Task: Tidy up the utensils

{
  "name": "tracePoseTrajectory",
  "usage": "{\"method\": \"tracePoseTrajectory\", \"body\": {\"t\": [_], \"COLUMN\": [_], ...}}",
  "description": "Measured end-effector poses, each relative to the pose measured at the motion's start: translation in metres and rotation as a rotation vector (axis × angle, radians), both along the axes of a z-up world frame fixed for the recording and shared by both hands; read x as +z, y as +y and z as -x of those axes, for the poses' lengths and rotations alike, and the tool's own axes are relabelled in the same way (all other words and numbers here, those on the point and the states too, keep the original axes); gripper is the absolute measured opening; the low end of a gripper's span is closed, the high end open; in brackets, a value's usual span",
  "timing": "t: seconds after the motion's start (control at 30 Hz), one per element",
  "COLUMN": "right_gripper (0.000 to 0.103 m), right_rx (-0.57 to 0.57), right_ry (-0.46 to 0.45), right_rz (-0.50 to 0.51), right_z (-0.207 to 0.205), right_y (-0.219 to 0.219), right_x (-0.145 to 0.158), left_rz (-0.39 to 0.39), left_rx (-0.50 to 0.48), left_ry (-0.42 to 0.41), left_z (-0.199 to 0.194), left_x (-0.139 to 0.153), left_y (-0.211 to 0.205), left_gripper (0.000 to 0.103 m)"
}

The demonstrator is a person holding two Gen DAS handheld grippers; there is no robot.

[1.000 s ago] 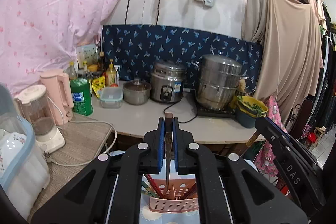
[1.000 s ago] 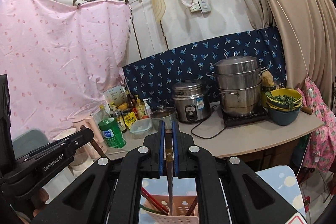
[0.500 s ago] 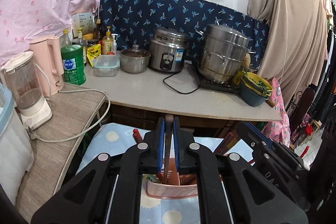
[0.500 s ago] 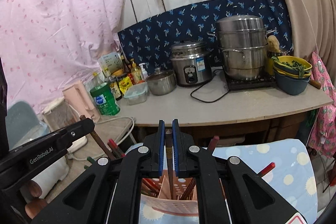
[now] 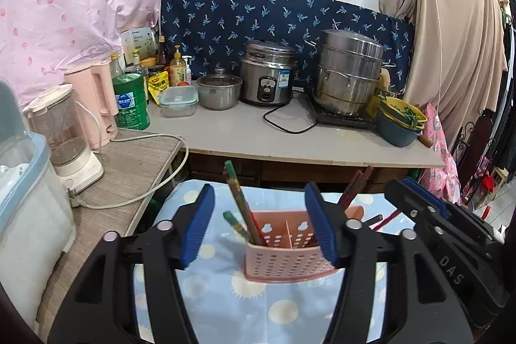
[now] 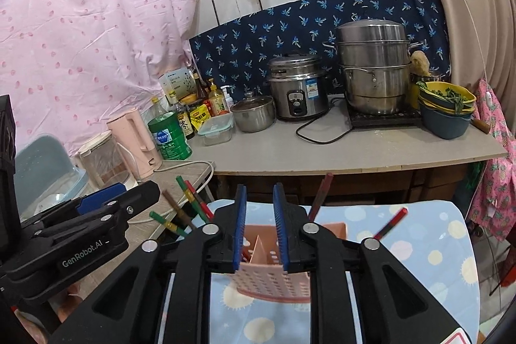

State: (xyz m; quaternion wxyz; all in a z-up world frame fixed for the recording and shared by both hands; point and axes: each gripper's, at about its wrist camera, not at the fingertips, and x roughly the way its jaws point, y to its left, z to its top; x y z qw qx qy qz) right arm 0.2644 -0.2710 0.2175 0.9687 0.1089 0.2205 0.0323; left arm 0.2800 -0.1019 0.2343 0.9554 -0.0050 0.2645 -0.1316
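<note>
You are hovering both grippers, left gripper point(image 5: 258, 226) spread wide and empty, right gripper point(image 6: 260, 228) partly parted and empty, over the pink holder point(image 5: 287, 250) on the near cloth point(image 5: 225, 305), chopsticks point(image 5: 240, 205) standing inside, likely needing another utensil fetched next.

Counter at mid-frame: rice cooker point(image 5: 267, 76), stacked steamer pot point(image 5: 348, 73), lidded saucepan point(image 5: 219, 87). Left: green bottle point(image 5: 130, 102), pink kettle point(image 5: 93, 105), blender point(image 5: 64, 137). Right: stacked bowls point(image 5: 400, 123).
</note>
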Motion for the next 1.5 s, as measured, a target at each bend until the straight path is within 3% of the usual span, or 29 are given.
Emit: {"method": "tracePoseTrajectory", "body": {"t": [0.4,0.8,1.0,1.1,1.3,1.5], "right_gripper": [0.023,0.023,0.024,0.033,0.037,0.046], "right_rx": [-0.052,-0.048,-0.044,-0.046,-0.065,-0.082], "right_ry": [0.080,0.188,0.238,0.238,0.266,0.287], "right_rz": [0.027,0.012,0.006,0.012,-0.008,-0.003], "right_z": [0.072,0.140,0.148,0.148,0.144,0.135], "right_y": [0.019,0.040,0.039,0.038,0.029,0.025], "right_x": [-0.023,-0.043,-0.038,-0.034,-0.038,-0.047], "left_rz": [-0.080,-0.138,-0.168,-0.179,-0.176,-0.174], "left_rx": [0.023,0.028,0.020,0.030,0.041,0.045], "left_ry": [0.038,0.143,0.187,0.187,0.197,0.184], "left_z": [0.063,0.114,0.119,0.118,0.114,0.111], "left_x": [-0.024,-0.042,-0.045,-0.045,-0.047,-0.048], "left_y": [0.014,0.034,0.032,0.028,0.025,0.021], "left_gripper": [0.062,0.062,0.062,0.062,0.062,0.077]}}
